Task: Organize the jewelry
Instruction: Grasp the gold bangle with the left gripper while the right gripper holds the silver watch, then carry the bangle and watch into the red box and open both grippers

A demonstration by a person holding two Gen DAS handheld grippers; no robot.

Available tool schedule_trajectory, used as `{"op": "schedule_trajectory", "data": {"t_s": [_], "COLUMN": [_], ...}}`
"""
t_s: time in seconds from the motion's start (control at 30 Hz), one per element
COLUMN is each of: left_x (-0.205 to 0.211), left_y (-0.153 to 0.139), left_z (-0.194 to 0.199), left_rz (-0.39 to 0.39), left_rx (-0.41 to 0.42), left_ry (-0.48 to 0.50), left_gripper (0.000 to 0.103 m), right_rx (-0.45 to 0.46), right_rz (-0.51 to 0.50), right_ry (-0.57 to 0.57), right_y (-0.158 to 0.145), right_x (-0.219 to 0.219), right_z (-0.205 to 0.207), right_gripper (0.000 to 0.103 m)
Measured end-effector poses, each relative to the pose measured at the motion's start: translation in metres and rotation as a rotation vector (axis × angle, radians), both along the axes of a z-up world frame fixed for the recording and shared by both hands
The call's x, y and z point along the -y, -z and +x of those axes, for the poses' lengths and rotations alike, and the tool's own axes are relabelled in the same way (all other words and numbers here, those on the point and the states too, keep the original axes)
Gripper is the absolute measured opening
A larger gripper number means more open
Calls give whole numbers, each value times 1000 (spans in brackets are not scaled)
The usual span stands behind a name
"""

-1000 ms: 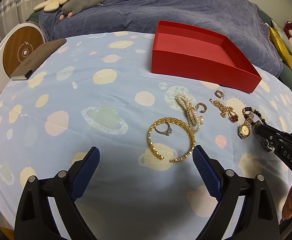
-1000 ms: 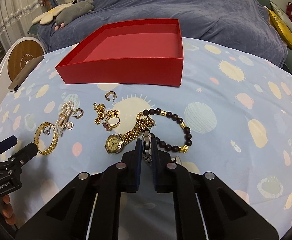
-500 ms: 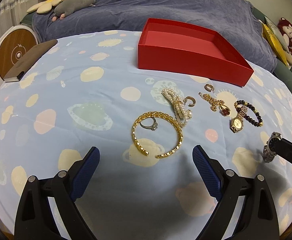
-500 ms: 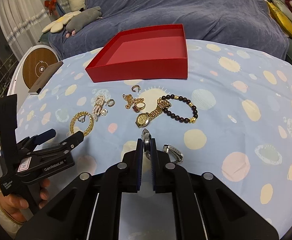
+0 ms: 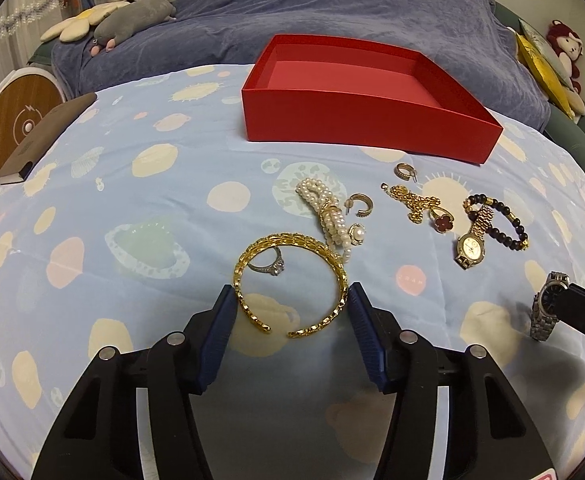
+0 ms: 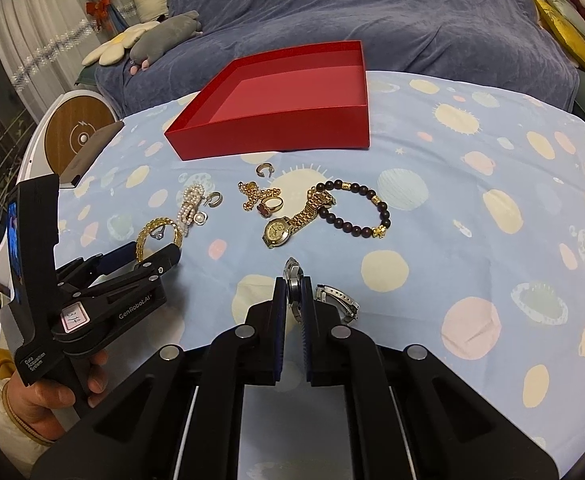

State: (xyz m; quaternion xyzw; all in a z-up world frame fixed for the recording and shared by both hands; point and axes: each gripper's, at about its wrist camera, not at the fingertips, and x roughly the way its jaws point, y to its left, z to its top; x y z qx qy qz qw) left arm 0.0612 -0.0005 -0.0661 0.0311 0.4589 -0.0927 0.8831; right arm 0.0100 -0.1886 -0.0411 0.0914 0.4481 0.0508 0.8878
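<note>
A gold cuff bangle (image 5: 292,280) lies on the blue cloth with a silver ring (image 5: 268,265) inside it. My left gripper (image 5: 291,300) has its pads against both sides of the bangle; it also shows in the right wrist view (image 6: 148,250). My right gripper (image 6: 293,292) is shut on a silver watch (image 6: 294,280), held above the cloth; the watch also shows in the left wrist view (image 5: 548,308). An empty red box (image 5: 364,100) stands at the back. Pearls (image 5: 328,212), a gold watch (image 5: 472,240) and a dark bead bracelet (image 5: 504,216) lie in front of it.
Gold hoop earrings (image 5: 406,170), a gold chain with a red clover ring (image 5: 424,208) and a pearl earring (image 5: 357,234) lie among the jewelry. A brown book (image 5: 44,136) and a round wooden stand (image 5: 16,120) sit at the left edge. A blue blanket with plush toys lies behind.
My left gripper moved forward and narrowed its jaws onto the gold bangle. My right gripper lifted the silver watch off the cloth and drew it back, away from the other jewelry.
</note>
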Motion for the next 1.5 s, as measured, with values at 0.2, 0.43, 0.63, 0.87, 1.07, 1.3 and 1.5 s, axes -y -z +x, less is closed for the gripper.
{"op": "schedule_trajectory", "data": {"t_s": [0.2,0.43,0.63,0.87,1.07,1.3,1.5], "left_x": [-5,-21,-27,-33,-43,-42,-39], "left_y": [-20,-75,-135,-150,-122,-120,-114], "left_z": [-10,-16,-1,12,15,12,15], "left_rz": [-35,-147,-182,-150,-149,-150,-148], "left_rx": [29,72,164,228,143,149,129], "left_ry": [10,14,38,30,26,41,55], "left_gripper": [54,54,54,54,54,54,54], "right_rx": [17,84,192,97,-57,-77,-69], "right_rz": [21,61,28,79,8,-50,-33], "right_ry": [4,0,7,-10,-27,-6,7], "right_y": [-9,-41,-91,-67,7,34,29], "right_x": [5,6,6,6,-22,-27,-25], "right_z": [-3,-5,8,28,42,57,56], "right_gripper": [6,5,0,12,39,27,8]}}
